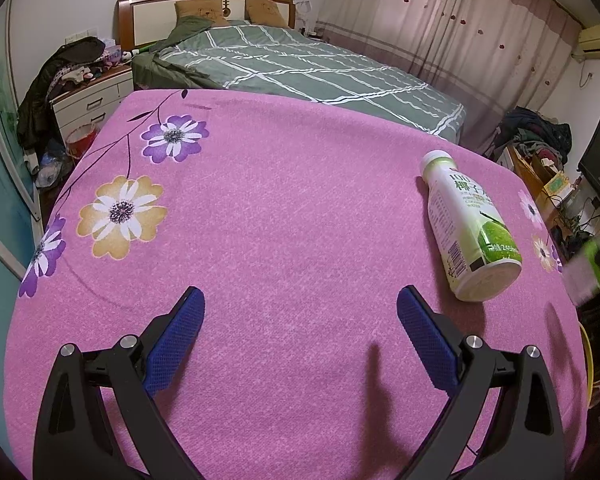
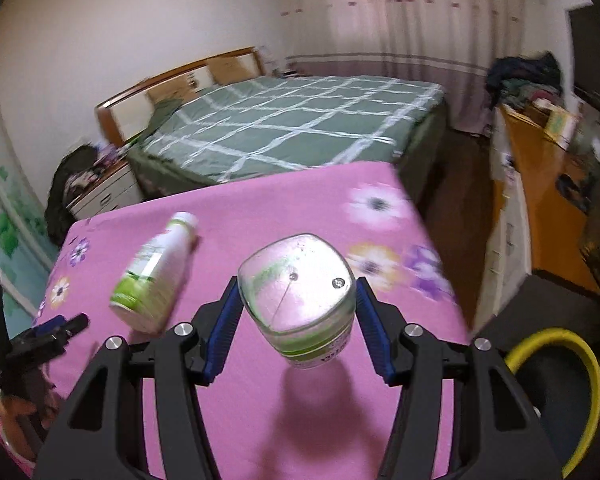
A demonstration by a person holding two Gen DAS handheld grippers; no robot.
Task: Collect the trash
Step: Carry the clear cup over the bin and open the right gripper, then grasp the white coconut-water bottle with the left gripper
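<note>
A white and green drink bottle (image 1: 470,226) lies on its side on the pink flowered tablecloth (image 1: 280,220), to the right of my left gripper (image 1: 300,312), which is open and empty low over the cloth. In the right wrist view the same bottle (image 2: 154,272) lies at the left. My right gripper (image 2: 298,312) is shut on a clear square-sided bottle with a green label (image 2: 300,300), held bottom-up above the cloth (image 2: 260,420). The left gripper (image 2: 56,328) shows at the left edge.
A yellow-rimmed bin (image 2: 556,392) stands on the floor right of the table. A bed with green checked bedding (image 1: 300,68) lies beyond the table. A nightstand with clothes (image 1: 88,96) is at the left, a cluttered wooden desk (image 2: 540,208) at the right.
</note>
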